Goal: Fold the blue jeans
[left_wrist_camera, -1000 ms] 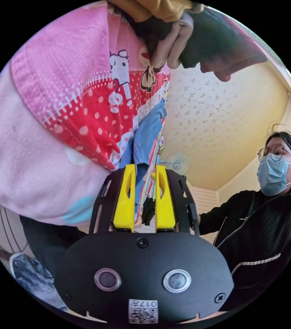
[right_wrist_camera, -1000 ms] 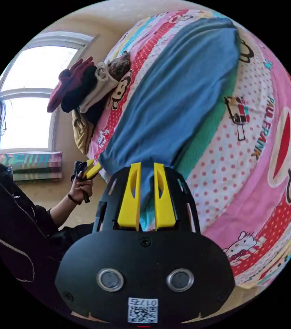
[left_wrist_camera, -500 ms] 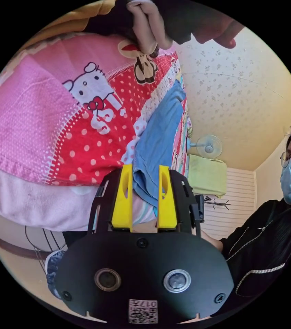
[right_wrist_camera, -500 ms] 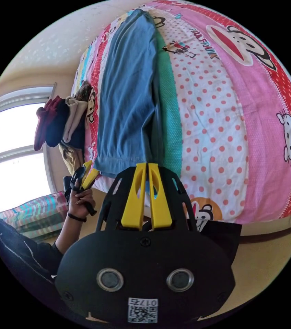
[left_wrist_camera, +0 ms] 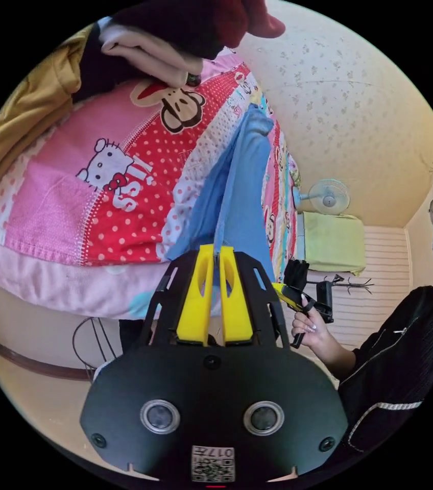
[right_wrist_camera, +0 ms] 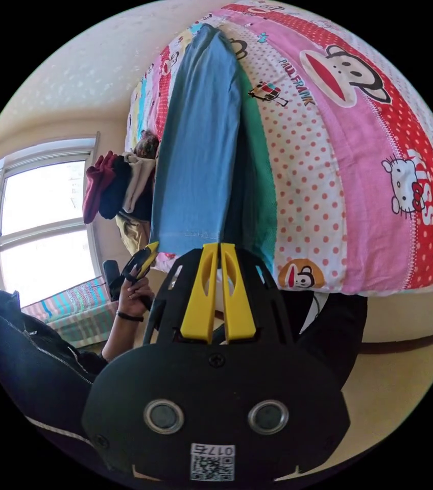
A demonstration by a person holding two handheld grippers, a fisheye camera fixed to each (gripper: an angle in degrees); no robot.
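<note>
The blue jeans [right_wrist_camera: 198, 148] lie stretched lengthwise on a cartoon-print bedspread [right_wrist_camera: 359, 168], with the leg hem toward me at the bed's edge. My right gripper [right_wrist_camera: 215, 247] is shut on one corner of that hem, and a dark shadow lies under the raised cloth. In the right gripper view the left gripper [right_wrist_camera: 144, 258] is at the hem's other corner, held by a hand. In the left gripper view the jeans [left_wrist_camera: 242, 189] run edge-on away from my left gripper [left_wrist_camera: 215, 250], whose jaws pinch the hem. The right gripper [left_wrist_camera: 285, 295] is just beside it.
A pile of folded and loose clothes [right_wrist_camera: 119, 189] sits at the bed's far end by a bright window [right_wrist_camera: 38, 214]. A fan [left_wrist_camera: 326, 196] and a green-covered cabinet [left_wrist_camera: 334, 250] stand by the wall. The person in a black jacket [left_wrist_camera: 405, 357] stands at the bedside.
The left jaws, apart around the hem half a second ago, have closed on it. Both cameras have drawn back from the bed, and the hem end now hangs lifted off the bedspread.
</note>
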